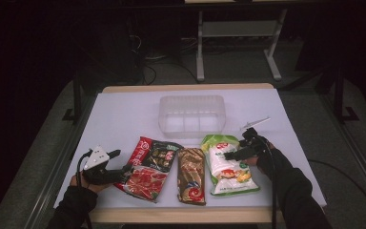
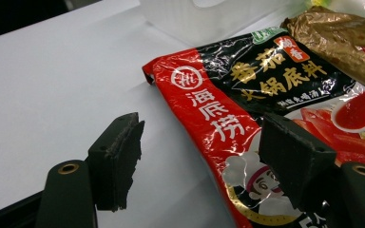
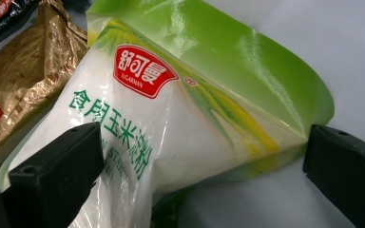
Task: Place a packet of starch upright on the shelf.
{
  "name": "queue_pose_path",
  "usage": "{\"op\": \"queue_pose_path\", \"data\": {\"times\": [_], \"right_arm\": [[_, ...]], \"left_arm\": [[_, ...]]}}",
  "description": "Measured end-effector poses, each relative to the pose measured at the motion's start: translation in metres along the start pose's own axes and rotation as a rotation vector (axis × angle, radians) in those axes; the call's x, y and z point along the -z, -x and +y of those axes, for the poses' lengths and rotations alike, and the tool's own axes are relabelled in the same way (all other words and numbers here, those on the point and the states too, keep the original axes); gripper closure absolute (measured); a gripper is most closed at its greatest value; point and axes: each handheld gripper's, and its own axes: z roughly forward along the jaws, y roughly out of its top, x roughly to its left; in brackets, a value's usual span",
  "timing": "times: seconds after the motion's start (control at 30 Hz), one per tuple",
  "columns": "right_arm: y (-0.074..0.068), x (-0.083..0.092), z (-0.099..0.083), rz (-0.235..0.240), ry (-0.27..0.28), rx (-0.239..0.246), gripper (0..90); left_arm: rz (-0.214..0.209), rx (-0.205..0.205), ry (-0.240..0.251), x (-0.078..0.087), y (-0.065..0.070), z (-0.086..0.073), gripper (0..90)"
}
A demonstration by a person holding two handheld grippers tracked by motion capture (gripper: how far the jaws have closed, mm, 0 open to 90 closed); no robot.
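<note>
Between the right tool's spread jaws lies the green-and-white packet.

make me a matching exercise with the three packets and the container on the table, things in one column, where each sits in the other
Things:
1. red and black packet
2. gold packet
3. green and white packet
4. clear plastic container

Places:
A. middle of the row
B. behind the row, farther from the person
C. by the left gripper
D. under the right gripper

Pairs: 1-C, 2-A, 3-D, 4-B
</note>
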Motion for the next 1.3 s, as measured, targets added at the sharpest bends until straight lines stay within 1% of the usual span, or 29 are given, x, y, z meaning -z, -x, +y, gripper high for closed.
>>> {"op": "queue_pose_path", "data": {"times": [0.07,0.13,0.17,0.23,0.27,0.3,0.33,0.37,0.4,0.43,0.53,0.57,0.6,0.63,0.67,0.7,0.77,0.8,0.9,0.93,0.97,1.0,1.03,1.07,1.1,1.17,1.23,1.3], "right_arm": [[-0.003,0.0,-0.001,-0.004,0.0,-0.001,2.9],[-0.003,0.002,-0.002,-0.009,0.008,-0.003,9.2],[-0.004,0.003,-0.004,-0.01,0.014,-0.007,14.1],[-0.004,0.004,-0.004,-0.008,0.015,-0.006,15.7],[-0.005,0.004,-0.004,-0.004,0.014,-0.004,21.3],[-0.005,0.005,-0.005,0.065,0.012,-0.005,42.0],[-0.005,0.005,-0.005,0.065,0.012,-0.005,42.0],[-0.004,0.004,-0.006,0.113,0.011,-0.013,50.0],[-0.004,0.002,-0.009,0.164,0.017,-0.022,55.1],[-0.004,0.002,-0.009,0.164,0.017,-0.022,55.1],[-0.002,0.002,-0.01,0.191,0.025,-0.026,59.3],[-0.003,0.003,-0.011,0.196,0.031,-0.016,62.9],[-0.003,0.003,-0.011,0.196,0.031,-0.016,62.9],[-0.003,0.004,-0.011,0.198,0.039,-0.013,67.4],[-0.006,0.008,-0.012,0.228,0.069,-0.003,75.2],[-0.006,0.008,-0.012,0.228,0.069,-0.003,75.2],[-0.012,0.013,-0.013,0.206,0.082,0.029,77.4],[-0.014,0.015,-0.013,0.207,0.09,0.034,78.2],[-0.016,0.019,-0.013,0.208,0.095,0.044,78.9],[-0.018,0.024,-0.014,0.209,0.114,0.048,79.2],[-0.018,0.024,-0.014,0.209,0.114,0.048,79.2],[-0.02,0.03,-0.013,0.203,0.133,0.055,79.6],[-0.02,0.03,-0.013,0.203,0.133,0.055,79.6],[-0.021,0.033,-0.013,0.2,0.146,0.056,79.7],[-0.024,0.04,-0.013,0.192,0.168,0.059,79.9],[-0.029,0.046,-0.012,0.193,0.191,0.07,80.2],[-0.035,0.051,-0.011,0.179,0.205,0.087,80.3],[-0.038,0.053,-0.01,0.178,0.212,0.092,80.3]], "left_arm": [[-0.006,-0.011,-0.003,0.0,0.001,0.001,31.2],[-0.004,-0.011,-0.002,0.0,0.001,0.001,31.7],[-0.007,-0.011,-0.003,0.0,0.0,0.0,31.7],[-0.008,-0.009,-0.008,-0.001,0.0,0.0,31.7],[-0.009,-0.011,-0.013,-0.001,0.001,0.0,31.6],[-0.01,-0.015,-0.018,-0.002,0.001,-0.001,31.5],[-0.01,-0.018,-0.018,-0.002,0.001,-0.001,31.5],[-0.011,-0.021,-0.018,-0.002,0.002,-0.001,31.4],[-0.012,-0.022,-0.018,-0.002,0.002,-0.001,31.4],[-0.013,-0.021,-0.017,-0.002,0.001,-0.001,31.4],[-0.011,-0.014,-0.021,-0.002,0.001,-0.001,31.4],[-0.014,-0.012,-0.02,-0.002,0.0,-0.002,31.5],[-0.016,-0.011,-0.02,-0.003,0.0,-0.002,31.5],[-0.014,-0.013,-0.023,-0.002,-0.001,-0.002,31.5],[-0.013,-0.01,-0.022,-0.002,-0.001,-0.002,31.5],[-0.015,-0.008,-0.02,-0.002,-0.001,-0.003,31.5],[-0.012,-0.006,-0.016,-0.002,-0.001,-0.003,31.5],[-0.014,-0.005,-0.015,-0.001,-0.001,-0.003,31.5],[-0.017,0.0,-0.013,-0.001,-0.001,-0.003,31.5],[-0.02,0.0,-0.013,-0.001,-0.001,-0.003,31.5],[-0.02,0.002,-0.011,-0.001,-0.001,-0.003,31.5],[-0.02,0.002,-0.012,0.0,-0.002,-0.003,31.6],[-0.021,0.004,-0.01,0.0,-0.002,-0.003,31.6],[-0.024,0.005,-0.01,-0.001,-0.002,-0.003,31.6],[-0.024,0.004,-0.012,-0.001,-0.002,-0.003,31.6],[-0.026,0.003,-0.007,0.0,-0.002,-0.003,31.7],[-0.024,0.001,-0.007,0.0,-0.002,-0.003,31.7],[-0.027,0.007,-0.006,0.0,-0.003,-0.004,31.7]]}}
